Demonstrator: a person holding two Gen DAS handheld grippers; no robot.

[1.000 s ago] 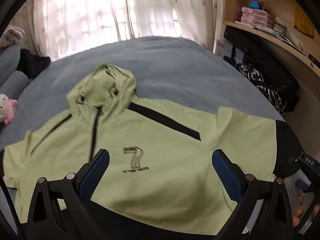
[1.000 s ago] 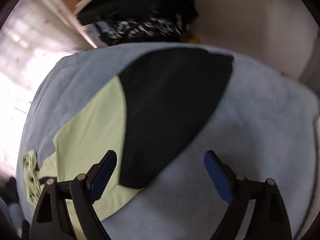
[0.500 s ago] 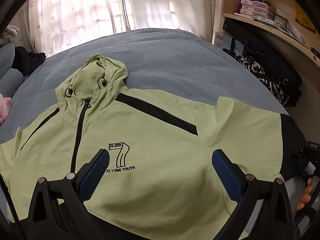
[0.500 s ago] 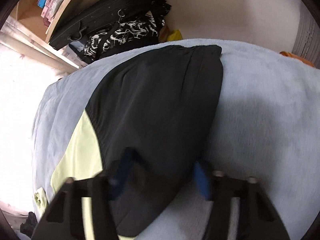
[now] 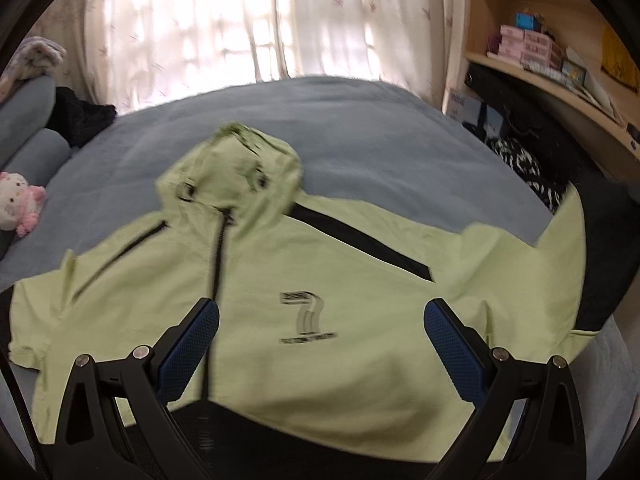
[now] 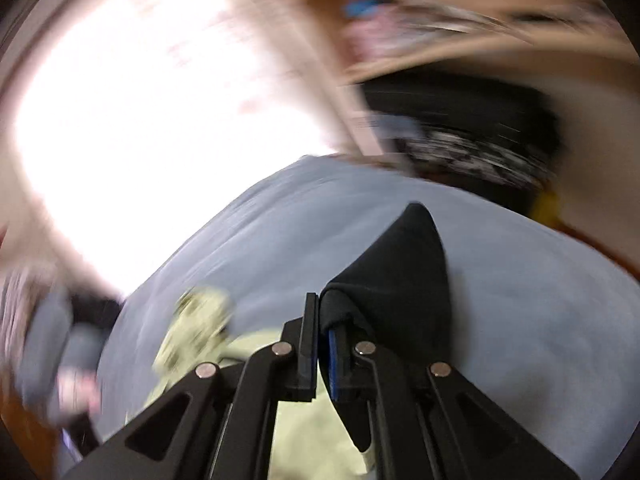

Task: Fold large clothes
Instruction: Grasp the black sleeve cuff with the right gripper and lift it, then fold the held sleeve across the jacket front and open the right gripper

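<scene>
A bedroom, with a wide bed point(image 5: 360, 120) under a grey-blue cover, pale curtains point(image 5: 200, 32) bright with daylight behind it, and a wooden shelf point(image 5: 540, 76) of small boxes off to the right side. A pink and white plush toy point(image 5: 20, 204) lies at the bed's left edge.

A lime-green hooded jacket point(image 5: 320, 272) with black trim is spread front-up across the bed, just ahead of and below the left gripper point(image 5: 320, 340). Its hood point(image 5: 236, 168) points away from that gripper toward the curtains, and its zip runs straight back toward the gripper's left finger. So the body's long axis runs away from the tool, while the sleeves stretch out crosswise to either side.

The left gripper hangs above the jacket's chest with its blue-padded jaws wide apart and nothing between them.

The right gripper point(image 6: 320, 344) is clamped tight on the black cuff end of the jacket's sleeve point(image 6: 404, 272), which rises in a dark peak just beyond its fingertips. In the left wrist view this same sleeve is raised off the bed at the far right, its green part folding upward. The right wrist view is heavily blurred.

The coming fold likely depends on this: the jacket's body lies to the left of the right gripper, so the held sleeve would travel crosswise over the chest. The right hand alone holds cloth.
</scene>
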